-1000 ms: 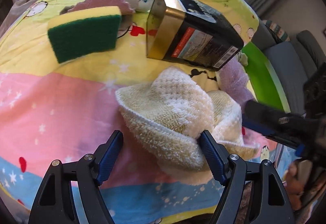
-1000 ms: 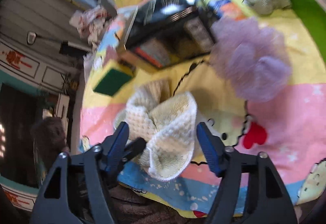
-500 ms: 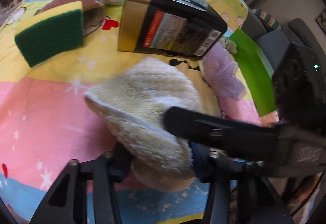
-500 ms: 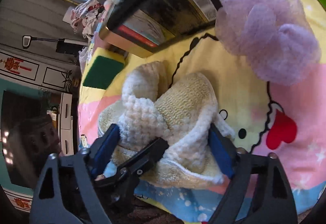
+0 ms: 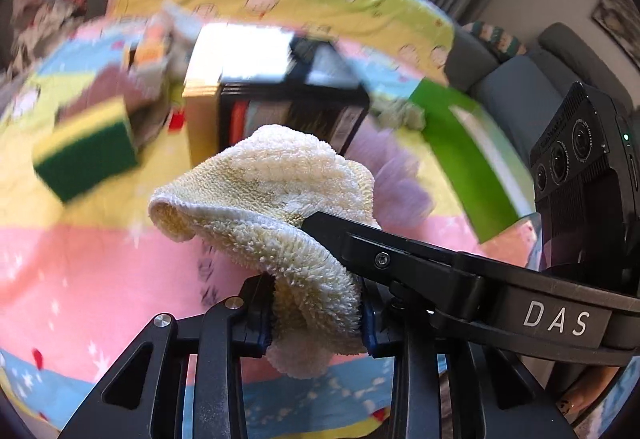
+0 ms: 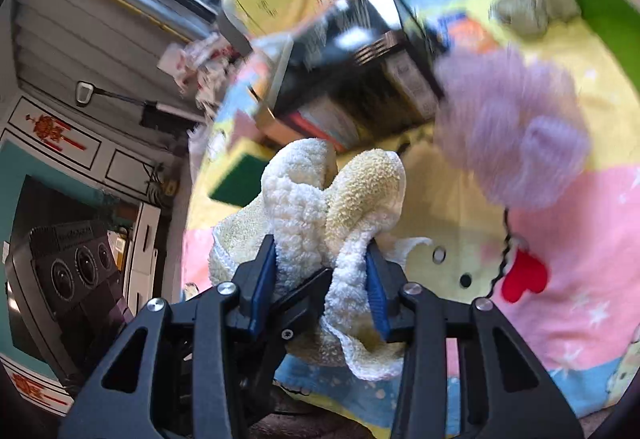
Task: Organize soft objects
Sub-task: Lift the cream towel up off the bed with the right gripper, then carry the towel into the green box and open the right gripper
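A cream fluffy towel [image 5: 276, 195] is bunched up and lifted off the colourful cartoon tablecloth [image 5: 80, 271]. My left gripper [image 5: 318, 313] is shut on its near fold. My right gripper [image 6: 324, 285] is shut on the same towel [image 6: 332, 207] from the other side; its black finger crosses the left wrist view [image 5: 400, 259]. A purple mesh pouf [image 6: 516, 143] lies to the right of the towel. A yellow-green sponge [image 5: 84, 155] lies at the left. A greenish cloth [image 6: 532, 13] lies far right.
A black and gold box [image 5: 280, 95] lies on its side behind the towel. A green tray edge [image 5: 464, 155] runs along the right. A white plush toy [image 5: 160, 39] and a mauve cloth [image 5: 108, 91] sit at the far left. A grey sofa [image 5: 520, 87] stands beyond the table.
Both grippers have closed on the towel and raised it off the cloth. The background is blurred from the movement.
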The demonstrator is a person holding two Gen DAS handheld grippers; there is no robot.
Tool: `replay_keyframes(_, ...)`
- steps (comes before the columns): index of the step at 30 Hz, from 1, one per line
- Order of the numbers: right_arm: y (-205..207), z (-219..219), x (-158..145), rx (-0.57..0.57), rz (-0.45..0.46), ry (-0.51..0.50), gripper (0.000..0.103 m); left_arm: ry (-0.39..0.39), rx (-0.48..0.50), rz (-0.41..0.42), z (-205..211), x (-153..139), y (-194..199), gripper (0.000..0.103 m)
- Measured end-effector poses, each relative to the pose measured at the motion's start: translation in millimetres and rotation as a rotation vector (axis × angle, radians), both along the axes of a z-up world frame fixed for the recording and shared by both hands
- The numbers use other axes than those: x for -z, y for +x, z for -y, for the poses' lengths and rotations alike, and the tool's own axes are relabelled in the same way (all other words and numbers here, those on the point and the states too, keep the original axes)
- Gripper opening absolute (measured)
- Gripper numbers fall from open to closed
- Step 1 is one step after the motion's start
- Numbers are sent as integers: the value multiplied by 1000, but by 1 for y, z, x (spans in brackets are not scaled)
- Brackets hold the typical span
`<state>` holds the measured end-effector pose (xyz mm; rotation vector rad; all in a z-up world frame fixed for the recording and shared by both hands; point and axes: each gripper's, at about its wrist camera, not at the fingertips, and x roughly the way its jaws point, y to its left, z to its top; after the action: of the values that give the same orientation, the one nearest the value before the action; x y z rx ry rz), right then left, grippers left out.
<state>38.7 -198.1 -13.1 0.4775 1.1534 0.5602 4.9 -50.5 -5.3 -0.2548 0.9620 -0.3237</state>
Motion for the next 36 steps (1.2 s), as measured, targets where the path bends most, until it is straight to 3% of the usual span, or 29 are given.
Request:
replay_keyframes(8, -4, 31, -58, 90, 166, -8, 41, 27, 74, 147, 36, -47, 7, 33)
replay_keyframes(18, 4, 84, -103, 226, 288, -13, 41, 42, 187, 264, 95, -90, 28, 33)
replay_keyframes(27, 15, 152, -114, 366, 327, -27, 37, 51, 312, 295, 171, -100, 57, 33)
replay_keyframes(36, 25, 215, -97, 517, 288, -56, 31, 58, 423, 241, 243, -79, 87, 33)
